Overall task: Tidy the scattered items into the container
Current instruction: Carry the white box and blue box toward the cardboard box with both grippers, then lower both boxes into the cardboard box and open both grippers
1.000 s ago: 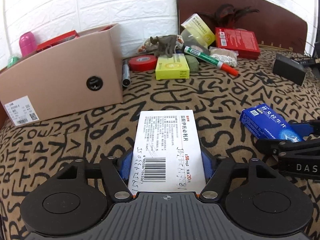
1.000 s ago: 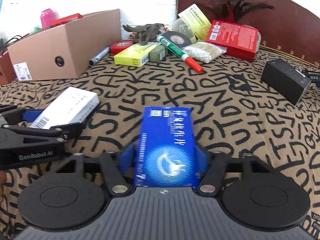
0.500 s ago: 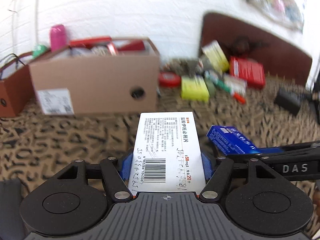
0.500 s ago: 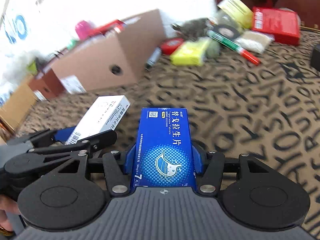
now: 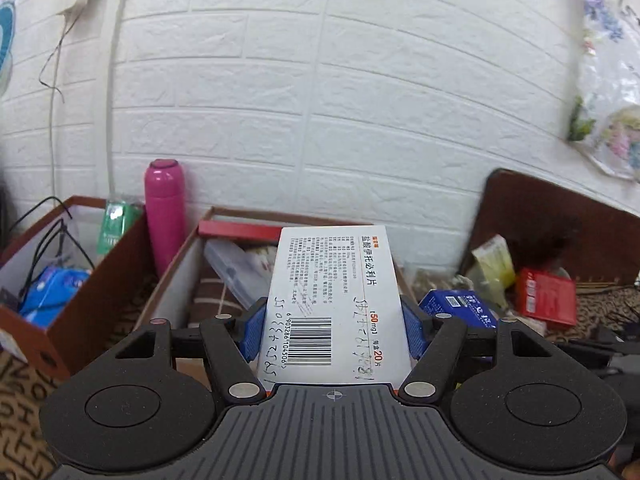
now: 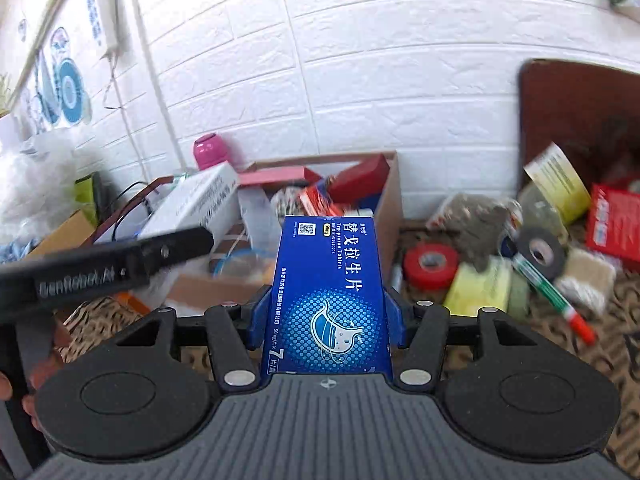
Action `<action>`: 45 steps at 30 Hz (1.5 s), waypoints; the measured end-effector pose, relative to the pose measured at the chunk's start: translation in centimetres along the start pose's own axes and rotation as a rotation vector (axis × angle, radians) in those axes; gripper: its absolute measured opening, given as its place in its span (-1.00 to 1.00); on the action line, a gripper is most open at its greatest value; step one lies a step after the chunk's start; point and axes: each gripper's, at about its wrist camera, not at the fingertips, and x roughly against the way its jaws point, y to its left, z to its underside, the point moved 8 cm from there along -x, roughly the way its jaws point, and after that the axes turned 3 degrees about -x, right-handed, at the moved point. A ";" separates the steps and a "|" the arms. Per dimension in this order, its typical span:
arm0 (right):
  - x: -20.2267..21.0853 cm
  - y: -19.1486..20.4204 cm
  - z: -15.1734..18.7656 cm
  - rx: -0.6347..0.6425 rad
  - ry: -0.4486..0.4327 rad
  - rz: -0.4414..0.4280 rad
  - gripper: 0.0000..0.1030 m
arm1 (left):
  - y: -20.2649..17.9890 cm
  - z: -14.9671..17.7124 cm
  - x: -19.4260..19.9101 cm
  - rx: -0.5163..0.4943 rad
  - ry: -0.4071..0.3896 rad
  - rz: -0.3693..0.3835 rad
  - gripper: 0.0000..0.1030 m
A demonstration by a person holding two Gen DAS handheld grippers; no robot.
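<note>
Both my hands have come up off the patterned cloth since a second ago, and the carton [image 5: 188, 276] now sits right ahead instead of off to the side. My left gripper [image 5: 334, 320] is clamped on the white box [image 5: 334, 292], long axis pointing straight at the carton's open top. My right gripper [image 6: 326, 316] squeezes the blue box [image 6: 328, 280] the same way, lengthwise forward. The left looks nearer the opening, so I'd guess it drops first.
</note>
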 end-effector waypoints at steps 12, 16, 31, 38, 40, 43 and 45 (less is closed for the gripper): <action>-11.1 0.7 -3.7 0.164 -0.009 0.142 0.19 | 3.1 -1.1 -10.8 0.048 0.107 0.031 0.32; -13.5 1.1 -4.0 0.214 0.023 0.133 0.32 | 3.4 -0.7 -12.8 0.025 0.125 0.028 0.67; -11.1 -0.1 -2.2 0.293 0.009 0.186 0.91 | 3.3 1.1 -10.7 0.122 0.152 0.078 0.98; -8.0 1.0 -2.4 0.311 -0.009 0.158 0.97 | 1.0 1.6 -8.2 0.061 0.167 0.106 1.00; -7.1 1.1 -2.1 0.335 -0.010 0.165 0.97 | 0.4 1.8 -7.7 0.061 0.182 0.138 1.00; -5.6 1.1 -1.6 0.345 -0.027 0.168 0.97 | -1.1 2.1 -6.5 0.066 0.188 0.189 1.00; -4.5 0.9 -1.3 0.338 -0.030 0.162 0.97 | -2.0 2.2 -5.5 0.054 0.171 0.187 1.00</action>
